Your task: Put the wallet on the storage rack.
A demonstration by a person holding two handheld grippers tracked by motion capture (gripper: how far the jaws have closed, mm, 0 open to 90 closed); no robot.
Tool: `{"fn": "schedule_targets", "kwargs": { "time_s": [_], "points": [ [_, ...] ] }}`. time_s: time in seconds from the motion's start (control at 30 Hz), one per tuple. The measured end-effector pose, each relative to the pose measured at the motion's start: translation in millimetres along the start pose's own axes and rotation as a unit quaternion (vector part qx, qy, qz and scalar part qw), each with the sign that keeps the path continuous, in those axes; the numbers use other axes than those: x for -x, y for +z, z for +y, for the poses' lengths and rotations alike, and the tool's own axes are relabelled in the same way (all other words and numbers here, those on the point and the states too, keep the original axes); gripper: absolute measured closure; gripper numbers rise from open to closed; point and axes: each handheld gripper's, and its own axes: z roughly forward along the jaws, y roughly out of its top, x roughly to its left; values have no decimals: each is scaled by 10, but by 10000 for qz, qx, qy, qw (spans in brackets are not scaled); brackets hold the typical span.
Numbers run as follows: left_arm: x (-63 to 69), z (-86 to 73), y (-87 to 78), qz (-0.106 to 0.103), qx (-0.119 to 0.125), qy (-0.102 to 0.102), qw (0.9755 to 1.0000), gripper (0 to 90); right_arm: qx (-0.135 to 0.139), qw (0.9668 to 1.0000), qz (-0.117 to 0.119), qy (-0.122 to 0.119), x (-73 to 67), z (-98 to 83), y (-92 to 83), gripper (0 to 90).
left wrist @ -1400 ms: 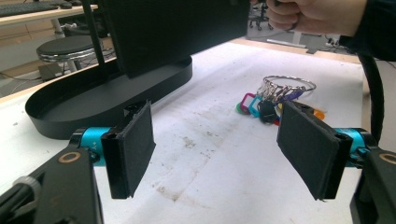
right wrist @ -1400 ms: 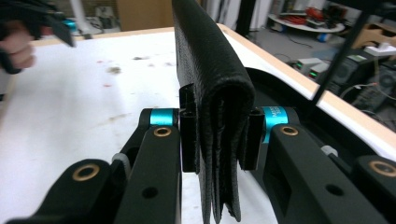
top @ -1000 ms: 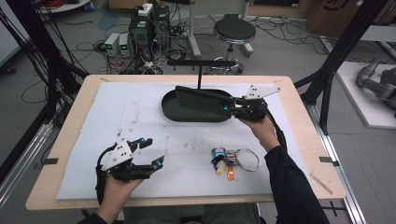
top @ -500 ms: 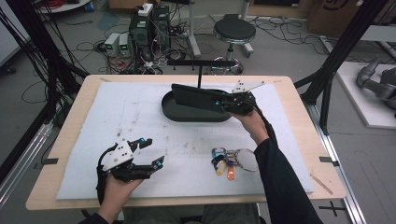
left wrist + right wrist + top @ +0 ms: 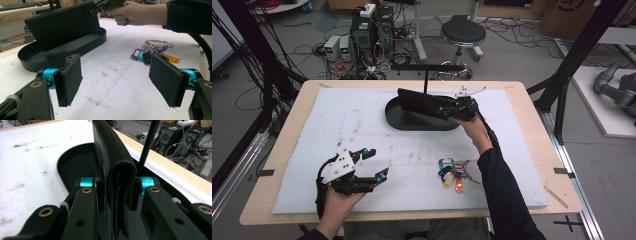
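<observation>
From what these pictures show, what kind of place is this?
Probably a robotics lab or data-recording workshop: black desktop computers with tangled cables on the floor, a black metal camera frame, and a grey robot arm lying aside.

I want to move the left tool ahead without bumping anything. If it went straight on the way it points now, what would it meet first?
Between the open left tool's jaws lies only bare white mat. Further on, probably the key bunch, slightly right of centre; the black tray sits left. Depth is hard to judge.

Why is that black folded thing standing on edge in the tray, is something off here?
Nothing looks broken or spilled. The black wallet stands on edge over the oval tray because the right claw is clamped on it. The key bunch lies loose on the mat.
</observation>
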Motion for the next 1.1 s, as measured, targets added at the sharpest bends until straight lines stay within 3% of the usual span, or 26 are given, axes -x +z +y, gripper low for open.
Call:
{"fn": "schedule_targets", "kwargs": {
  "time_s": [0.13, 0.27, 0.53, 0.73, 0.87, 0.97, 1.1],
  "points": [
    [4, -2, -6, -14, 8, 14, 10000, 263, -66, 9999, -114, 35, 19, -61, 88, 753],
    [7, -6, -17, -23, 9, 18, 10000, 262, 2, 9997, -139, 221, 51, -112, 132, 744],
    [7, -16, -27, -17, -7, 11, 10000, 258, -524, 9975, -338, 338, 136, -198, 153, 696],
    [13, -17, -21, -23, -32, 12, 10000, 258, -619, 9966, -473, 269, 118, -186, 151, 649],
    [6, -20, -20, -22, -42, 16, 10000, 258, -631, 9959, -566, 327, 110, -158, 103, 594],
    [3, -19, -21, -8, -44, 23, 10000, 258, -640, 9951, -682, 330, 109, -123, 39, 502],
    [-16, -19, -15, 17, -61, 2, 10000, 258, -523, 9957, -644, 415, 113, -71, -125, 463]
  ]
}}
